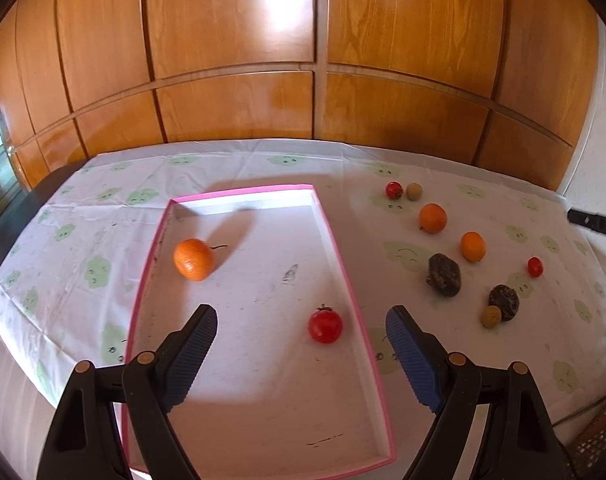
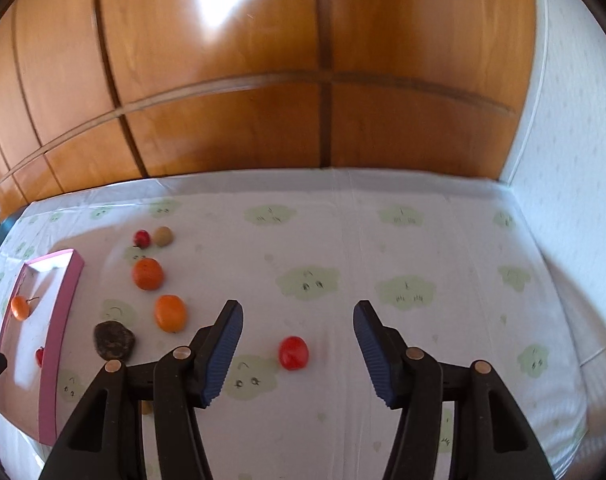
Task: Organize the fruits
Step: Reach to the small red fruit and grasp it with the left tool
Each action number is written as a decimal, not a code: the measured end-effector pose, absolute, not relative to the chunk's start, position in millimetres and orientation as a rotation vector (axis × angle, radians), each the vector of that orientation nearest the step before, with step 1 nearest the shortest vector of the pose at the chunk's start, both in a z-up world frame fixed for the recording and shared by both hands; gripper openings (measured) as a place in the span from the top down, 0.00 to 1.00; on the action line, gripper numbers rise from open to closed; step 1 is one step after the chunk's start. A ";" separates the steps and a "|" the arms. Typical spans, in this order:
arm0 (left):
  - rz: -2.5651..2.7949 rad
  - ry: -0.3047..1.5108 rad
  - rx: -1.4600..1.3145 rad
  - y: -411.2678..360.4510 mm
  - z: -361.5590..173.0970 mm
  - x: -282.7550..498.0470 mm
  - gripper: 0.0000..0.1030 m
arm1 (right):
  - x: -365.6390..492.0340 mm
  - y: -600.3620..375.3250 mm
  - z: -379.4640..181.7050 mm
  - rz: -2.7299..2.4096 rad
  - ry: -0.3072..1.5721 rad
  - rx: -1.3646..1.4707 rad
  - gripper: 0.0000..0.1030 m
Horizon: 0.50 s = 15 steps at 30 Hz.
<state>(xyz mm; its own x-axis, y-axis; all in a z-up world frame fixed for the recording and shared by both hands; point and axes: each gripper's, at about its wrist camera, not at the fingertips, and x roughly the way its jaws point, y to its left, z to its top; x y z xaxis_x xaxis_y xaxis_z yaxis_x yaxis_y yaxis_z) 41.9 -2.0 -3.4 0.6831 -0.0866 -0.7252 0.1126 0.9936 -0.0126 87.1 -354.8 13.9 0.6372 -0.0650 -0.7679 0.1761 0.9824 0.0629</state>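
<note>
A pink-rimmed white tray [image 1: 345,276] lies on the cloth and holds an orange mandarin [image 1: 193,259] and a red tomato [image 1: 325,325]. My left gripper [image 1: 301,330] is open and empty over the tray, with the tomato between its fingers. To the right lie two mandarins [image 1: 432,218] [image 1: 472,246], two dark brown fruits [image 1: 443,274] [image 1: 503,302], small red and tan fruits. My right gripper [image 2: 298,330] is open and empty above a red tomato [image 2: 293,353] on the cloth. The tray [image 2: 61,312] also shows at the left of the right wrist view.
A white cloth [image 2: 403,264] with green cloud prints covers the table. A wooden panelled wall [image 1: 303,60] stands behind it. A white wall [image 2: 575,160] borders the right side. A black object [image 1: 595,222] lies at the far right edge.
</note>
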 end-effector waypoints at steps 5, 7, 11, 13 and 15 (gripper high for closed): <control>-0.147 0.855 0.014 -10.3 -6.9 55.8 0.16 | 86.6 -369.2 14.9 -0.145 0.860 0.239 0.43; -0.163 0.867 0.006 -14.2 -7.2 60.7 0.18 | 85.7 -375.1 14.9 -0.148 0.858 0.275 0.43; -0.195 0.880 0.003 -26.4 -5.3 73.8 0.19 | 86.4 -378.9 15.5 -0.155 0.850 0.299 0.43; -0.212 0.880 0.006 -32.8 -2.2 82.0 0.24 | 86.5 -379.2 15.5 -0.156 0.848 0.301 0.43; -0.227 0.877 0.009 -37.9 0.7 90.1 0.29 | 86.4 -379.0 16.2 -0.154 0.845 0.304 0.43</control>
<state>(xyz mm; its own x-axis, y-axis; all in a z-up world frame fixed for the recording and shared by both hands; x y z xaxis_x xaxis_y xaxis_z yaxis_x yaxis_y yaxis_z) 90.1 -37.9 0.7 0.6166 -0.1939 -0.7630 0.2008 0.9759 -0.0856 86.4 -379.0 16.2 0.6563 -0.0143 -0.7544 0.2534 0.9459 0.2026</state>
